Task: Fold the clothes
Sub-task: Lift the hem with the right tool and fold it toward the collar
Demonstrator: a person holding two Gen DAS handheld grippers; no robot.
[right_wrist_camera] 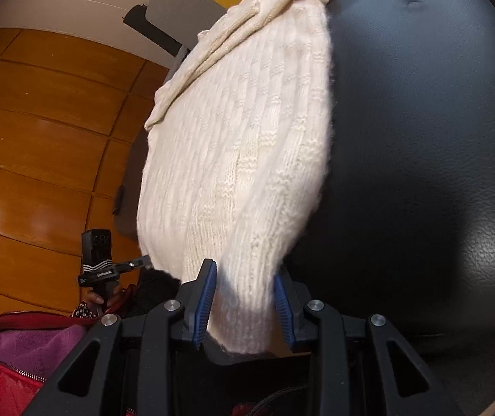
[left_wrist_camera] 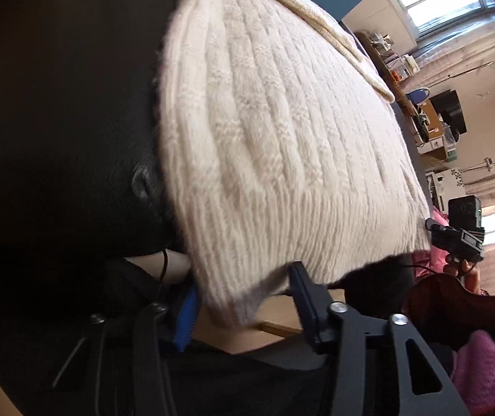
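Observation:
A cream ribbed knit sweater (left_wrist_camera: 275, 131) lies spread over a black leather cushion (left_wrist_camera: 60, 121). It also fills the middle of the right wrist view (right_wrist_camera: 244, 159), on the same black cushion (right_wrist_camera: 420, 156). My left gripper (left_wrist_camera: 244, 298) is open, its blue-padded jaws either side of the sweater's near hem corner. My right gripper (right_wrist_camera: 244, 298) is open too, jaws either side of the other hem corner, with a visible gap between pads and knit. The sweater's far end is bunched in folds.
A pink garment (left_wrist_camera: 490, 371) and a red jacket (right_wrist_camera: 1, 381) lie near me. The other gripper's camera shows in each view, right one (left_wrist_camera: 462, 222), left one (right_wrist_camera: 98, 256). Wooden floor (right_wrist_camera: 39, 138) lies beside the seat. Cluttered desks (left_wrist_camera: 427, 121) stand beyond.

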